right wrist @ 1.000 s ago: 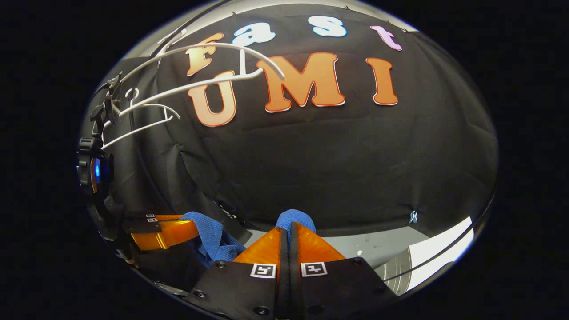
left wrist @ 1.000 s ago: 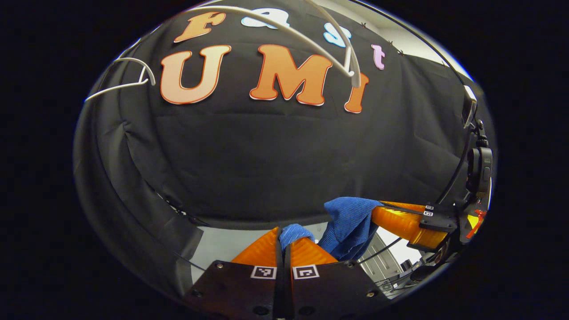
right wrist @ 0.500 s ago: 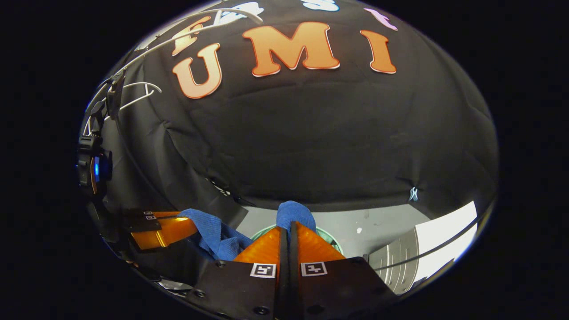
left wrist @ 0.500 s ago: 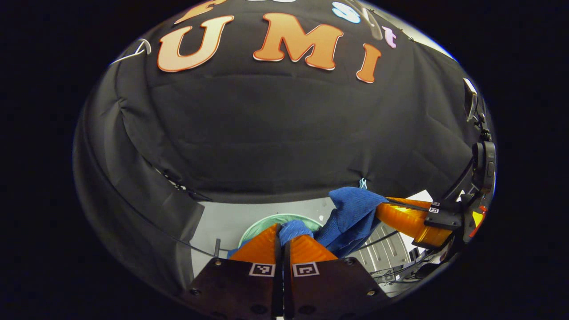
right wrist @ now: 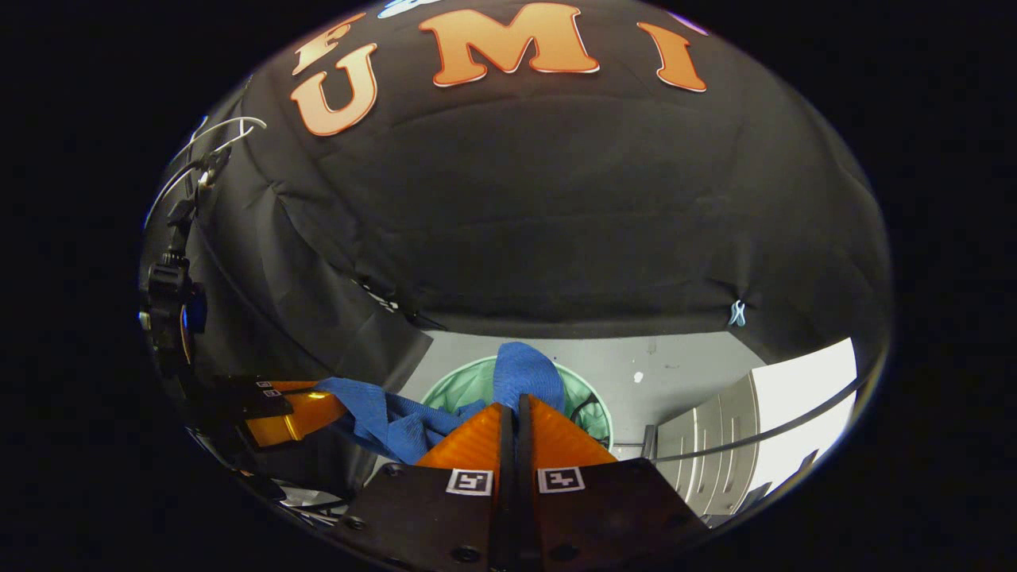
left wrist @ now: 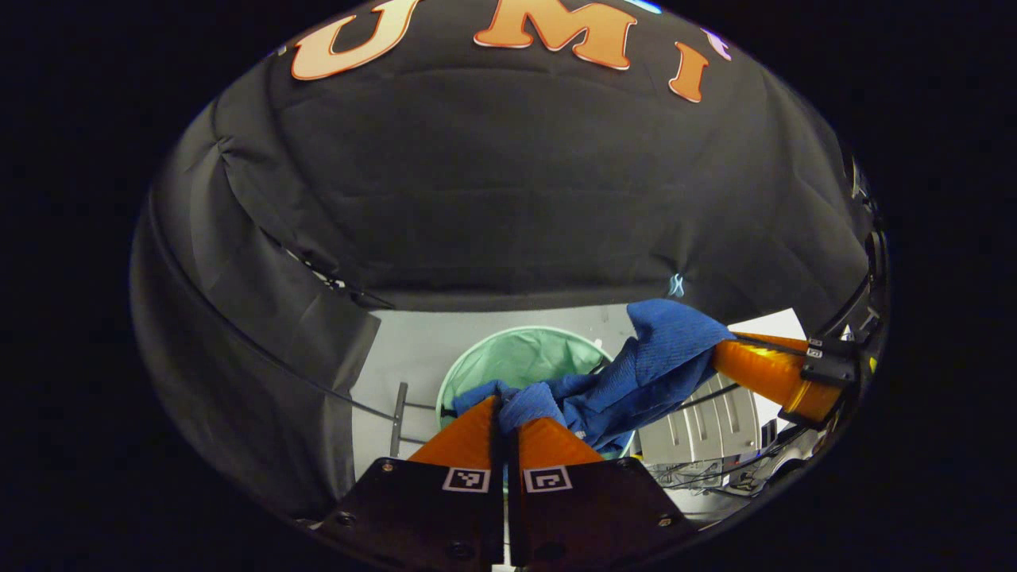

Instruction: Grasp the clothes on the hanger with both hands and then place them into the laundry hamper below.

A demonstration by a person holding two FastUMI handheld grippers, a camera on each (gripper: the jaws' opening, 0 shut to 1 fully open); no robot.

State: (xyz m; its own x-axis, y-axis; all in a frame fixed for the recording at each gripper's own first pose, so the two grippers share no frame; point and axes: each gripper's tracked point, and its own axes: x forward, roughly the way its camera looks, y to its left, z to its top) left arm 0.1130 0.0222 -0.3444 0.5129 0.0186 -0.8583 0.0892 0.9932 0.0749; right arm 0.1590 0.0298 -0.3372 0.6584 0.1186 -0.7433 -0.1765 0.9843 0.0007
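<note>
Grasp done: left gripper (left wrist: 504, 407) and right gripper (right wrist: 516, 403) both clamp blue garment (left wrist: 636, 381) | pending: release into green mesh hamper (left wrist: 508, 359) below

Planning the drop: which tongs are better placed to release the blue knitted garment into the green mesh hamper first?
Probably left: the left tongs pinch the blue knitted garment right over the green mesh hamper; the right tongs grip it off to the hamper's side.

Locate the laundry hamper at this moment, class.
In the left gripper view the green laundry hamper stands on the pale floor below the black cloth wall, just beyond the blue garment; the right gripper view shows it low at centre.
</note>
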